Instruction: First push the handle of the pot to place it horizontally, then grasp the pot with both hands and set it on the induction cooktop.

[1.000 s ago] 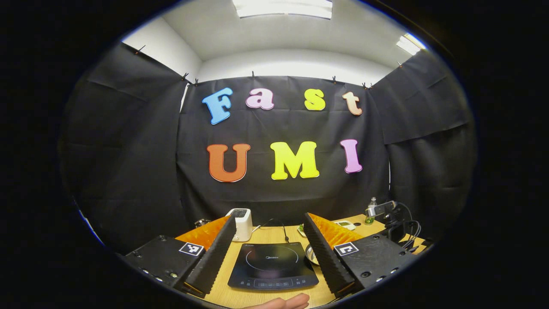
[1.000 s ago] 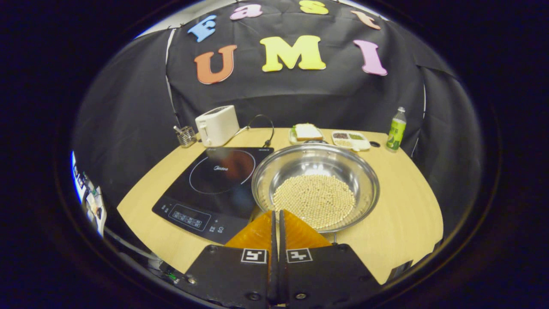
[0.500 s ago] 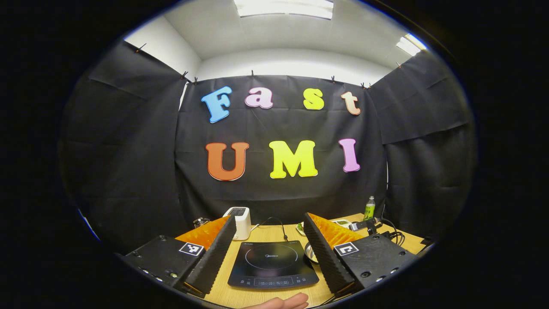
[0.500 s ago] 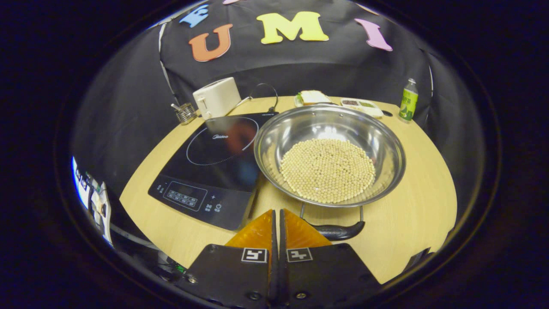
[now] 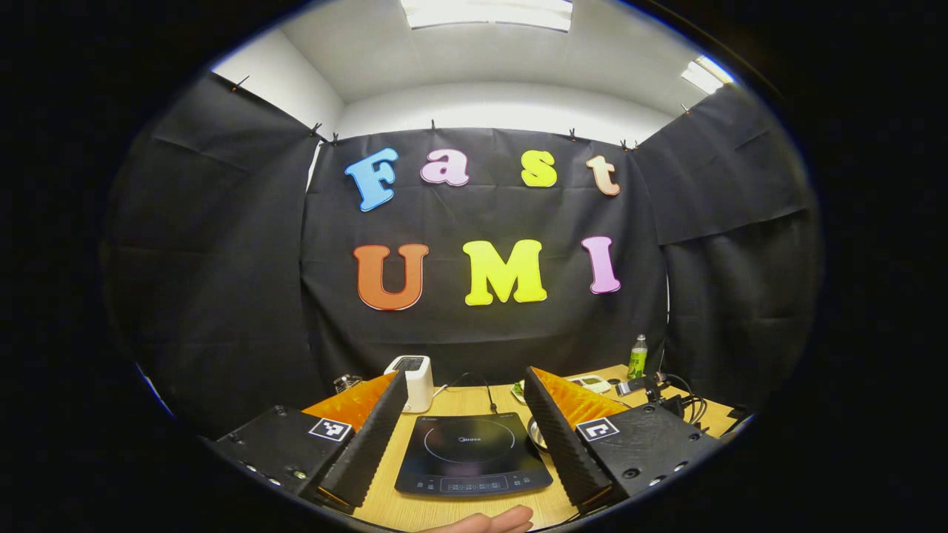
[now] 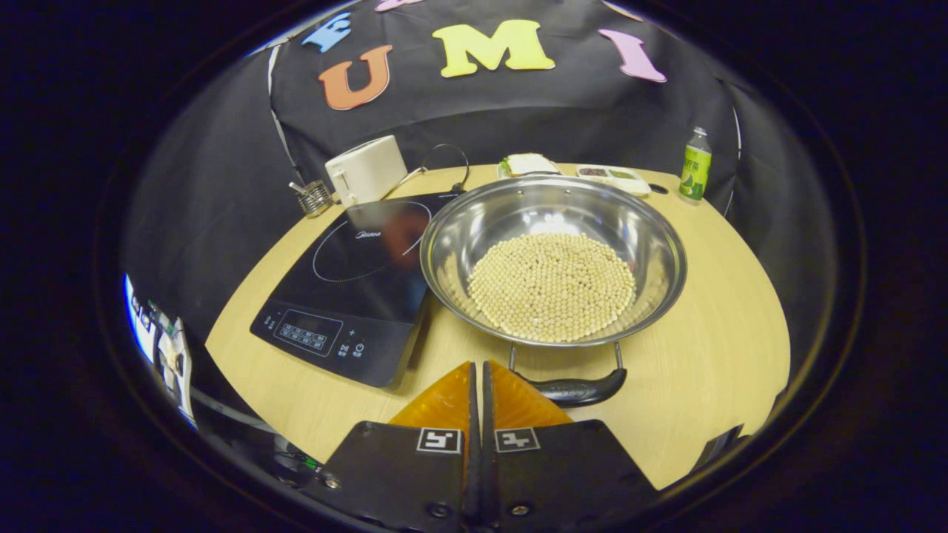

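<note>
Steel pot (image 6: 552,252) of beans: right gripper (image 6: 478,385), fingers pressed together, should nudge its black handle (image 6: 570,389) gently sideways.

Right gripper view. Counter (image 6: 711,385): induction cooktop (image 6: 348,281) on the left part, pot (image 6: 552,259) just to its right, rim overlapping the cooktop's right edge. In the pot: a bed of small round beads (image 6: 552,285). Pot handle (image 6: 570,389) on the near side, lying flat toward the viewer. Right tongs (image 6: 478,370) nearest, tips together, just left of the handle. Behind the cooktop: toaster (image 6: 366,170), with a wire holder (image 6: 315,198) to its left. Behind the pot: plate with sandwich (image 6: 527,164), divided tray (image 6: 613,178) to its right, bottle (image 6: 694,164) at far right.

Left gripper view. Left tongs (image 5: 466,414), tips wide apart, cooktop between them.
</note>
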Action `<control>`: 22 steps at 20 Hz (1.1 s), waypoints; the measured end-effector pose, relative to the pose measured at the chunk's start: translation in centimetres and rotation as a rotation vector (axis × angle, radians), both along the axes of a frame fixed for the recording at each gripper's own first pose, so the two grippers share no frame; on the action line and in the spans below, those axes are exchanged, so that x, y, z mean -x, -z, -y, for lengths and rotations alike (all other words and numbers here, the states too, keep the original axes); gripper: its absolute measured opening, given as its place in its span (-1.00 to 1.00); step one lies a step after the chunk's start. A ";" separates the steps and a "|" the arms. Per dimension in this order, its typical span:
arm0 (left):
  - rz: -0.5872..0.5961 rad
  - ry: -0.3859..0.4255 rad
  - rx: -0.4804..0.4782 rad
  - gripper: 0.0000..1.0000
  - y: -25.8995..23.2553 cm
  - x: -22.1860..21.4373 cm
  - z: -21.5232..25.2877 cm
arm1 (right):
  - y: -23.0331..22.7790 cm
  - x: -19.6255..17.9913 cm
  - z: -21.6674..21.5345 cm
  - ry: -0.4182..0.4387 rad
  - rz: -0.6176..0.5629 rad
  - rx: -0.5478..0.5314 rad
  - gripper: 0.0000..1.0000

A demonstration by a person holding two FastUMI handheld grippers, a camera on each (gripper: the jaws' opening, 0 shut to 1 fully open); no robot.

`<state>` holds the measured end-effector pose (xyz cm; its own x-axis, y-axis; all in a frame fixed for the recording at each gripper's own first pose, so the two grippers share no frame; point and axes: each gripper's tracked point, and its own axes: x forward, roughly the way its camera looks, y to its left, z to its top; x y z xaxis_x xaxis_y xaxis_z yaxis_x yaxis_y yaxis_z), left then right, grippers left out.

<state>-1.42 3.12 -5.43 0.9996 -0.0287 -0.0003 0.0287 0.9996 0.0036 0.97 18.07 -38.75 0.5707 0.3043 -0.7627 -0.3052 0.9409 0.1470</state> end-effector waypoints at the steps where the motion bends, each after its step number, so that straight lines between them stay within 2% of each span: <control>1: -0.005 -0.008 0.007 0.89 0.0 0.1 0.0 | 0.0 -0.1 0.2 0.003 0.005 0.000 -0.93; 3: 0.002 -0.020 0.015 0.89 -0.3 0.6 -0.1 | 0.0 -0.2 1.1 0.010 0.015 0.011 -0.99; 5: 0.018 -0.031 0.011 0.89 -0.7 0.9 -0.4 | 0.1 -0.3 1.7 0.015 0.027 0.018 -0.93; 10: 0.057 0.010 0.040 0.89 -1.4 1.0 0.4 | 0.3 -0.9 3.1 0.025 0.051 0.037 -0.93; 12: 0.068 0.010 0.026 0.88 -1.5 1.1 0.5 | 0.5 -1.2 3.9 0.034 0.057 0.047 -0.93; 13: 0.066 0.015 0.014 0.88 -1.4 1.1 0.6 | 0.4 -1.4 4.2 0.046 0.059 0.039 -0.99; 16: 0.045 0.017 -0.010 0.89 -0.6 1.0 0.6 | 0.5 -1.8 5.3 0.060 0.055 0.032 -0.99; 17: 0.039 0.016 -0.011 0.89 -0.4 0.9 0.6 | 0.5 -2.0 5.9 0.070 0.057 0.036 -0.93; 18: 0.038 0.014 -0.010 0.69 -0.4 0.7 0.6 | 0.6 -2.2 6.4 0.076 0.061 0.039 -0.93; 19: 0.040 0.012 -0.007 0.89 -0.4 0.8 0.5 | 0.5 -2.5 7.0 0.077 0.064 0.044 -0.93; 20: 0.039 0.016 -0.001 0.89 -0.4 0.8 0.7 | 0.5 -2.7 7.6 0.080 0.068 0.050 -0.99; 22: 0.036 0.021 0.022 0.89 -0.2 1.1 0.9 | 0.5 -3.4 9.0 0.097 0.073 0.050 -0.94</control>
